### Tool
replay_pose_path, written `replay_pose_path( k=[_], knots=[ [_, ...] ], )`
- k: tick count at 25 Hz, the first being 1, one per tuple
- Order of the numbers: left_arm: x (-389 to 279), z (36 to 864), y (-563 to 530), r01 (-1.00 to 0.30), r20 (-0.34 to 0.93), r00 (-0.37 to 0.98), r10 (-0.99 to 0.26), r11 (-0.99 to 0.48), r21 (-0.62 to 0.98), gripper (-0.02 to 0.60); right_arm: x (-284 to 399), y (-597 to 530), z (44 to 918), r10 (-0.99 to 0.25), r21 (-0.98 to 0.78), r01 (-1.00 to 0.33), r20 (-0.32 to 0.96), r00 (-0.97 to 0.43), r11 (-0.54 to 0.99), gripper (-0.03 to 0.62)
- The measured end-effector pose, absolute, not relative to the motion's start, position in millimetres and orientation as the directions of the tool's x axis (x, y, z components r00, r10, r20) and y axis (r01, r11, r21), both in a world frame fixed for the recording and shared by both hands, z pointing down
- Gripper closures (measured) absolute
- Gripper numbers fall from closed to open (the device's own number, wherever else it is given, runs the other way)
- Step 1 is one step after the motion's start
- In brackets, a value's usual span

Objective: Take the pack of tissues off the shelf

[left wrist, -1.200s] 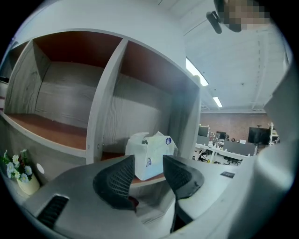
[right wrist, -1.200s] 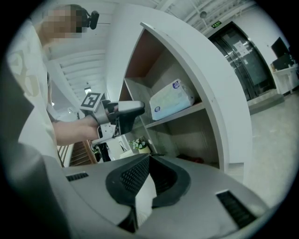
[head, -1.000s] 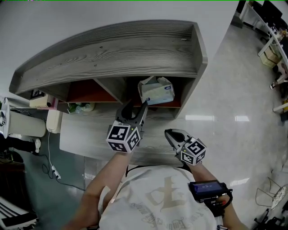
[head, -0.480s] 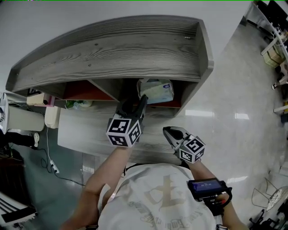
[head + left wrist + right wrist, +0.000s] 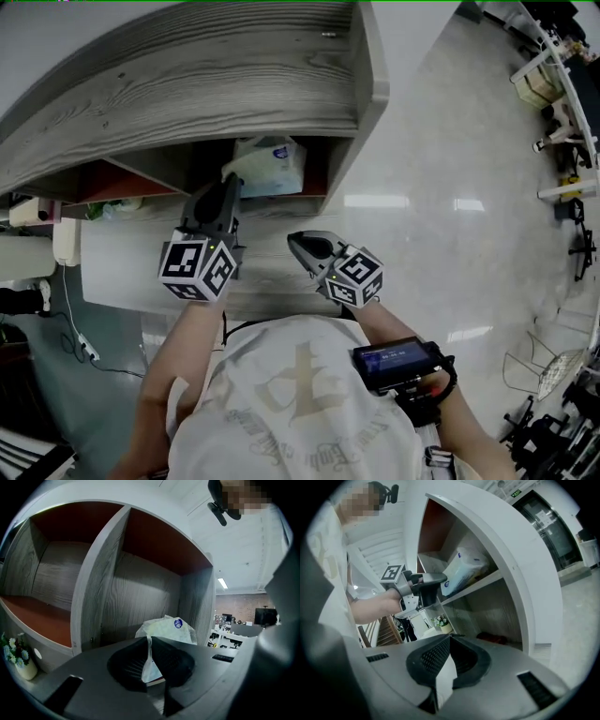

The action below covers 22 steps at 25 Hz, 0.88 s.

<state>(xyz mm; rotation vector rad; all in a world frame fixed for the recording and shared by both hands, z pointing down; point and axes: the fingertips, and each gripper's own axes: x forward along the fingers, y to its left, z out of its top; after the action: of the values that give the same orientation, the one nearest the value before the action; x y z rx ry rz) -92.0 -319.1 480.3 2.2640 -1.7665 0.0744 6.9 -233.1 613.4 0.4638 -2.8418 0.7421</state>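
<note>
The pack of tissues (image 5: pixel 267 169), white with a blue round label, lies in the right compartment of the grey wooden shelf (image 5: pixel 234 84). In the left gripper view the pack (image 5: pixel 168 627) sits straight ahead of the jaws. My left gripper (image 5: pixel 228 183) reaches into that compartment at the pack's near left edge. Its jaws are closing, and a strip of the white wrapper shows pinched between the pads (image 5: pixel 149 641). The right gripper view shows the pack (image 5: pixel 464 571) with the left gripper (image 5: pixel 438 579) at its lower corner. My right gripper (image 5: pixel 298 242) hovers shut and empty over the tabletop.
A divider wall (image 5: pixel 93 597) separates the pack's compartment from an empty one to the left. A small flower pot (image 5: pixel 21 660) stands low at the left. A white device (image 5: pixel 66 239) sits at the table's left end. Glossy floor (image 5: pixel 450 187) lies to the right.
The left gripper's jaws, wide apart a second ago, have come together at the pack's edge. The head view has shifted, so both grippers and the shelf sit further left.
</note>
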Motion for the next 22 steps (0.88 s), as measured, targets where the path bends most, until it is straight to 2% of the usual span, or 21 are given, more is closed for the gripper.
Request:
replay_pose_path(
  k=[22],
  knots=[
    [-92.9, 464.8, -304.7, -0.960, 0.111, 0.260, -0.959, -0.244, 0.138, 0.554, 17.0, -227.9, 616.9, -0.291, -0.420, -0.375, 0.251, -0.923, 0.826, 0.589]
  ],
)
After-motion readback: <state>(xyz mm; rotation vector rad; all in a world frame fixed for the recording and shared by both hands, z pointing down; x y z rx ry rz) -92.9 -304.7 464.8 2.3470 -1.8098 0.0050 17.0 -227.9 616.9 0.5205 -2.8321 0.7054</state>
